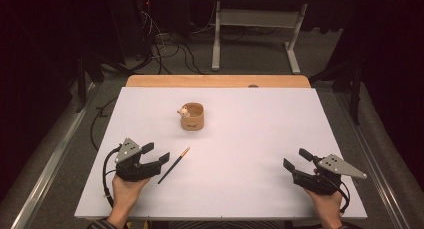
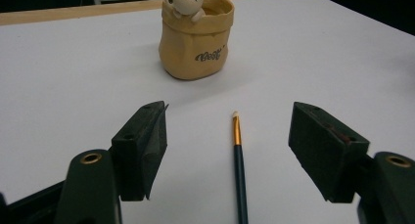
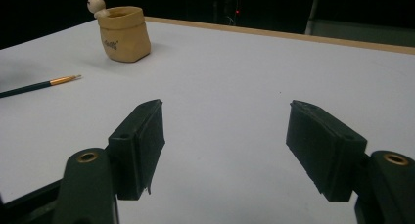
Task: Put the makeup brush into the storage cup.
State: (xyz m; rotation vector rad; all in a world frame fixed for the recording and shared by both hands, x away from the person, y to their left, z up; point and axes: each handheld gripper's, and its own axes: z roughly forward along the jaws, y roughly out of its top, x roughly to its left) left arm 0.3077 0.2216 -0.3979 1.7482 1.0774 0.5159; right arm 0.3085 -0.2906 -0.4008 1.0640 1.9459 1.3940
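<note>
A thin dark brush (image 1: 174,165) with a gold ferrule lies flat on the white table top (image 1: 250,139), its tip pointing toward a tan sack-shaped pot (image 1: 192,116) with a small bear figure on its rim. My left gripper (image 1: 156,154) rests at the front left, open, with the brush (image 2: 238,160) lying on the table between its jaws, untouched. The pot (image 2: 196,35) stands beyond it. My right gripper (image 1: 297,159) sits at the front right, open and empty. In the right gripper view the pot (image 3: 124,33) and the brush (image 3: 41,85) lie far to the left.
The table's wooden far edge (image 1: 218,81) shows behind the white top. Beyond it on the floor are cables (image 1: 165,46) and a grey table frame (image 1: 255,34). Metal rails (image 1: 50,159) run along both sides of the table.
</note>
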